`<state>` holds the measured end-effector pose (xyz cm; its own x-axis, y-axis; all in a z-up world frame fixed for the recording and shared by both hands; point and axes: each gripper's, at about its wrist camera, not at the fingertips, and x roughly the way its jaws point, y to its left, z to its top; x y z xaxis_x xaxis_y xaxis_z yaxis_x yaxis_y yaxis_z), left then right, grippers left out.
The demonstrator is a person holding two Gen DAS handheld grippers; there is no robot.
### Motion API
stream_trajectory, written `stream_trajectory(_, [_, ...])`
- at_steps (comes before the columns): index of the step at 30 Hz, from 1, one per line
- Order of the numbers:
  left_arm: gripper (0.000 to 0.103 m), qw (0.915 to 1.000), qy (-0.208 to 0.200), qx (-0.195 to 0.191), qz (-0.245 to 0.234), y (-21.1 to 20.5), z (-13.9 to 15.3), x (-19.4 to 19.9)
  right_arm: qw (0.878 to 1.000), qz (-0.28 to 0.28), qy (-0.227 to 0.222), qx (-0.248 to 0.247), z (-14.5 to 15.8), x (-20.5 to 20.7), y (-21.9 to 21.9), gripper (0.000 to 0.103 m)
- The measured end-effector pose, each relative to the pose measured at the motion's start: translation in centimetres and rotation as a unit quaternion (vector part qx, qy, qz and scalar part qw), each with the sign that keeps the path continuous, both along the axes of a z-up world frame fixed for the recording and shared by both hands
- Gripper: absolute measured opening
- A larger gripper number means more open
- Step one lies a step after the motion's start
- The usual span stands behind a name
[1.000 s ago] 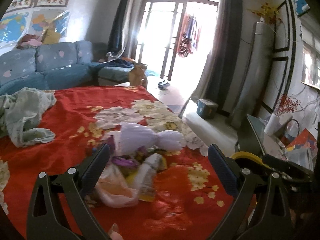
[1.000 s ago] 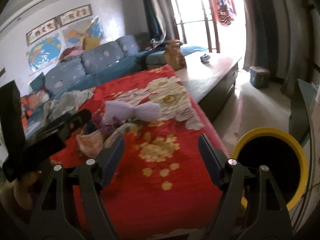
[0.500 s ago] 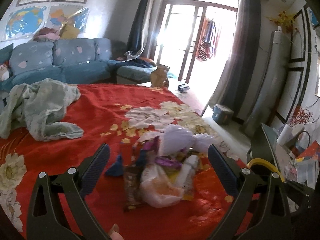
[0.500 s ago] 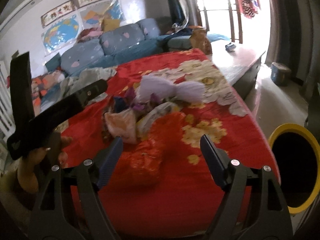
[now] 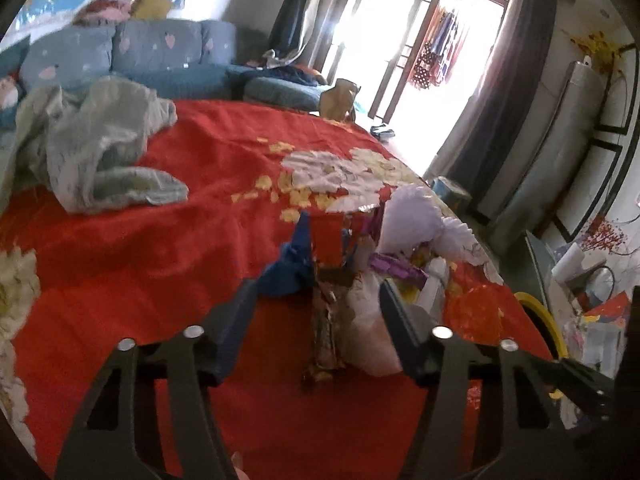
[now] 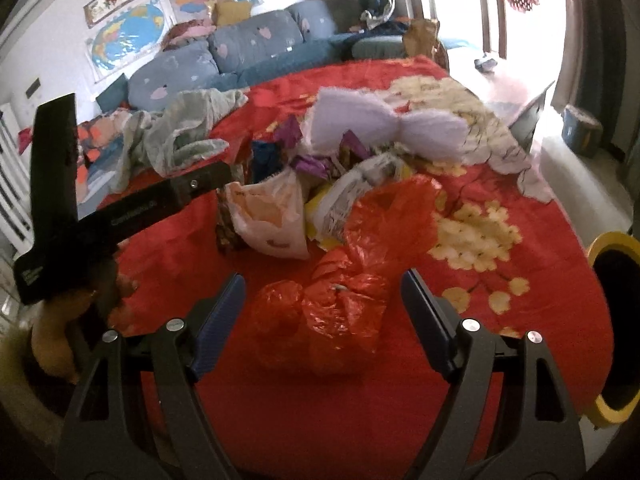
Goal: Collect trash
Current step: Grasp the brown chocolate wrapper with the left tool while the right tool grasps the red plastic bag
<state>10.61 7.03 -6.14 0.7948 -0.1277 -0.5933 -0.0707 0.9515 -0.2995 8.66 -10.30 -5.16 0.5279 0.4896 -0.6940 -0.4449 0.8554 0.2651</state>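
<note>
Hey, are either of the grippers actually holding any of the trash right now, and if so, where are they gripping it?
Nothing is held yet. The left gripper is closing around a brown wrapper; the right gripper is open around the red plastic bag.

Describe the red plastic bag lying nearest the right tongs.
The red plastic bag is thin, glossy and crumpled, its film translucent in places. It lies slumped on the red flowered cloth, its near end bunched into lumps and its far end flaring open. The far part rests against the trash pile. The right tongs stand open around its near end.
</note>
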Motion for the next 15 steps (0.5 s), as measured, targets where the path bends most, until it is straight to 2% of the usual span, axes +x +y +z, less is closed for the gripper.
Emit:
stream_trajectory(6, [0.041,0.9997,0.006,-0.016,-0.016,-0.1,-0.3,0.3,0.999,-0.002,0.039,0.012,-1.7,1.0,0.5,0.071])
stream_trajectory(9, [0.035,0.9988,0.022,-0.037,-0.022,0.0,-0.9,0.6,0.999,-0.003,0.045,0.016,-2.1,1.1,0.3,0.063])
stream_trajectory(13, [0.016,0.9984,0.029,-0.043,-0.021,-0.1,-1.6,0.7,0.999,-0.003,0.048,0.020,-2.1,1.2,-0.1,0.047])
stream_trajectory(15, [0.016,0.9984,0.028,-0.044,-0.021,-0.2,-1.4,0.5,0.999,-0.002,0.046,0.020,-2.0,1.2,-0.1,0.040])
